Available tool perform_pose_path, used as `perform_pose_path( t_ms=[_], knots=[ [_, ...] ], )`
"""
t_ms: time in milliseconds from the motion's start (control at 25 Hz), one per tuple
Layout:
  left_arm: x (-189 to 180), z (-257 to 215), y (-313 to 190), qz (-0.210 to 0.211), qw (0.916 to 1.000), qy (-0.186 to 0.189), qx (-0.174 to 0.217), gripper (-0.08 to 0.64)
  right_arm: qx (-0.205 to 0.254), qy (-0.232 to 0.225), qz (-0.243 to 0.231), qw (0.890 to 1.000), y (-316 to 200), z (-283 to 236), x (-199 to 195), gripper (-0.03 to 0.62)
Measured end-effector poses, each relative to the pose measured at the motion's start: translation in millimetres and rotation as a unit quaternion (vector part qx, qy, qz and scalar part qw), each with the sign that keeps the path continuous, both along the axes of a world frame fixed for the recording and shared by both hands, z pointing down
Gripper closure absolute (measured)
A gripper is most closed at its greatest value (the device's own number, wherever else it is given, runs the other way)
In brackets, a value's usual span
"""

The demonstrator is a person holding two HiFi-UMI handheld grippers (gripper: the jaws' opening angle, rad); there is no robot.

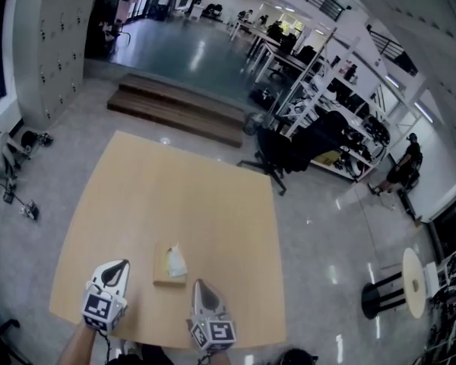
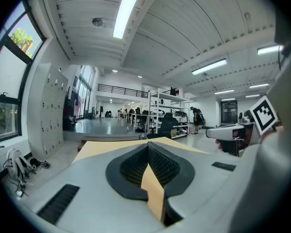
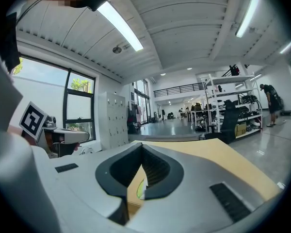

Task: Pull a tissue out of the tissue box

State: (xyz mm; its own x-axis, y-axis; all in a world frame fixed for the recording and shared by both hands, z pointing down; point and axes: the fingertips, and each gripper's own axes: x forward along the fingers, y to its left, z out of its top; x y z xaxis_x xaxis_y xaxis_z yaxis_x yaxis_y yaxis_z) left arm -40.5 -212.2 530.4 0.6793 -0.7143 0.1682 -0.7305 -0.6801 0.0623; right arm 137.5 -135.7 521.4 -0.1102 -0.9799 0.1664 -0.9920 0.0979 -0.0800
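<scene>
Tissue box (image 3: 140, 189) mostly hidden behind right claw (image 3: 141, 148); left forearm (image 1: 75, 347) cut off at head view's bottom edge.

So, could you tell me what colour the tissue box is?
Tan tissue box, clearest in head view.

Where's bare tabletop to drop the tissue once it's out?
Far half of the table beyond the tissue box is bare, as is the stretch right of the box. Tight only at the near edge: left gripper and right gripper flank the box.
</scene>
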Motion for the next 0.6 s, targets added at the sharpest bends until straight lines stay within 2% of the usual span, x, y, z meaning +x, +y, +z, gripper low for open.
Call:
perform_pose_path(
  t_ms=[240, 600],
  knots=[
    [15.6, 16.7, -11.1, -0.001, 0.9996, -0.01, -0.026, 0.552, -0.022, -0.003, -0.02, 1.0, -15.7, 18.9, 2.4, 0.581],
    [17.2, 53.6, -13.6, -0.013, 0.9975, -0.024, -0.066, 0.552, -0.057, -0.028, -0.031, 0.998, -21.1, 54.5, 2.6, 0.581]
  ],
)
